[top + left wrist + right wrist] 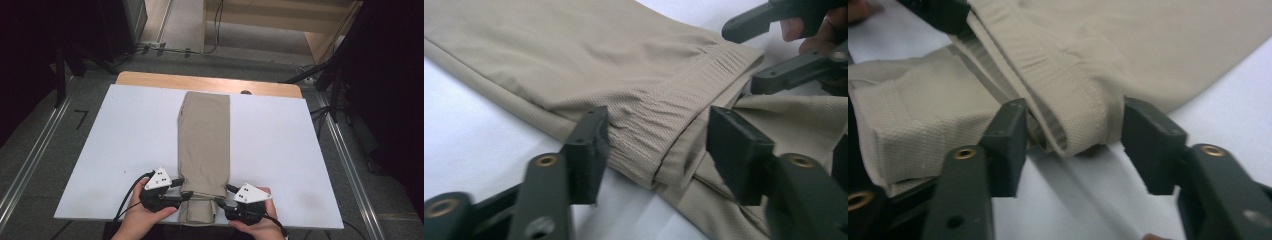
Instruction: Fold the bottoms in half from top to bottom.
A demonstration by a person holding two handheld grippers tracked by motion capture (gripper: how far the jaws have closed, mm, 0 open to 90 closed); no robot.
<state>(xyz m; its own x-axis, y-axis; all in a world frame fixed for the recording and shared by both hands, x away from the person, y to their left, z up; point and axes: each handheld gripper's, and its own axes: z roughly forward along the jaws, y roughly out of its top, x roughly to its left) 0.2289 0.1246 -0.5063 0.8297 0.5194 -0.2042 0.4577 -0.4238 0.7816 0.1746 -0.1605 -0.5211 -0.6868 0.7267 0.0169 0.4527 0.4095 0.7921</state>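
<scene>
Folding looks underway: the beige trousers (pixel 204 145) are laid lengthwise down the middle of the white board (pixel 125 145), near end at the near edge. The folded near corners are straddled by the left gripper (pixel 654 145) and right gripper (pixel 1073 135), jaws half-closed, pads not quite pressing. Plenty of bare board is left on both sides.

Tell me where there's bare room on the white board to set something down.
The white board is bare left of the folded beige trousers and right of them, out to each edge. It is crowded at the near edge, where both hand-held grippers flank the trousers' end.
</scene>
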